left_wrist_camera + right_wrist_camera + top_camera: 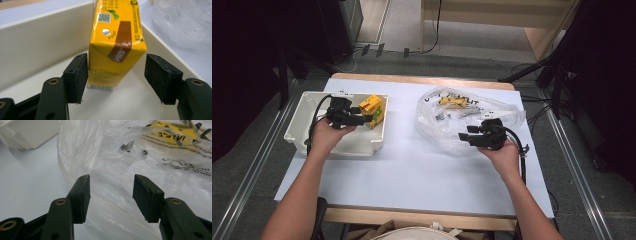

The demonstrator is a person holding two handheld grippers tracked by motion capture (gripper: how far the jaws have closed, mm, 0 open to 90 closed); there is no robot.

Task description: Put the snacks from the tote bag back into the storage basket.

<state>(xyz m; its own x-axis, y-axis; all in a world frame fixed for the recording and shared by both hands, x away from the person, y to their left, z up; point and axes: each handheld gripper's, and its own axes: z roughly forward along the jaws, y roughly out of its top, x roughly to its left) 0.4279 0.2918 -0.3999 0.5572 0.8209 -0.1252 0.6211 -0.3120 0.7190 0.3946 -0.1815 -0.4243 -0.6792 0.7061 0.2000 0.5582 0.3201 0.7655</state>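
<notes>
A yellow drink carton [115,47] stands inside a white plastic bin [37,42]. In the high view the carton [373,110] is in the right end of the bin [302,115], at the table's left. My left gripper [116,77] straddles the carton's lower end with its jaws open: the left pad is against the carton and the right pad stands clear of it. A clear plastic bag [437,120] with black print lies at the right, with a yellow item [454,101] inside it. My right gripper [466,134] hovers open at the bag's near edge, the bag's film [112,152] just beyond its fingertips.
The white tabletop [412,165] stretches between the bin and the bag and toward the near edge. A corner of the bin [27,132] lies off to the left in the right gripper view. Cables and dark stands line the floor beyond the table.
</notes>
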